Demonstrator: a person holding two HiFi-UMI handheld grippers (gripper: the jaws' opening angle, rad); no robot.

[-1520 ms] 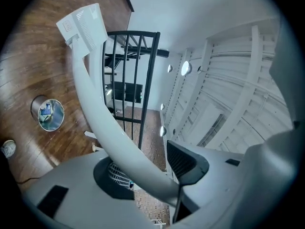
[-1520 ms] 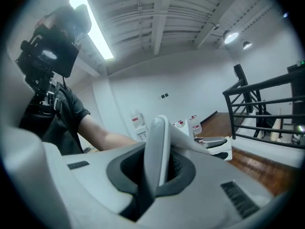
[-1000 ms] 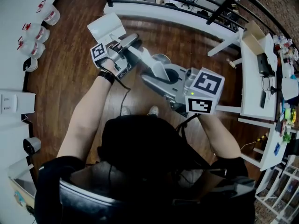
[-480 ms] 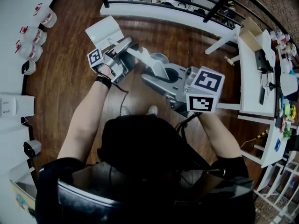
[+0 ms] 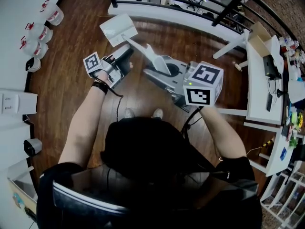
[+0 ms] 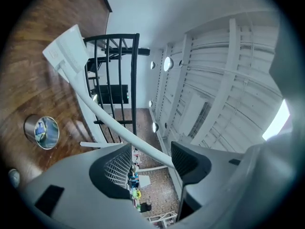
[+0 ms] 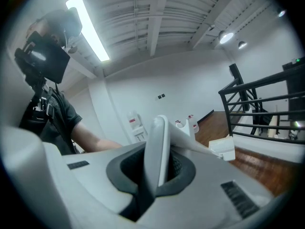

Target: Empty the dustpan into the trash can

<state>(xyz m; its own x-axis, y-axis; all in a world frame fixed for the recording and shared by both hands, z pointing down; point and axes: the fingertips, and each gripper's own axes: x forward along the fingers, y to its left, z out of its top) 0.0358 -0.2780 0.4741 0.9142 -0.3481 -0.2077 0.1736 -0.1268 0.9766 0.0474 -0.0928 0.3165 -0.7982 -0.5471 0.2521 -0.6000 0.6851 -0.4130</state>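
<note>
Right claw (image 7: pixel 155 168) is clamped tight on the dustpan (image 5: pixel 118 29) handle, with the pan out over the wood floor (image 5: pixel 71 80) just past the trash can (image 6: pixel 43 131) and the railing (image 6: pixel 136 70) right behind it. Left claw (image 6: pixel 150 163) is spread and has just been closing a bit, with the handle running through its gap.

floor: dark wood (image 5: pixel 71 80) | railing: black (image 6: pixel 136 70) | tables: white (image 5: pixel 256 92) | walls: white (image 7: pixel 190 80)

Lab-like loft workspace: wood floor (image 5: pixel 66 66), black railing (image 6: pixel 136 80), cluttered white desks (image 5: pixel 255 90).
</note>
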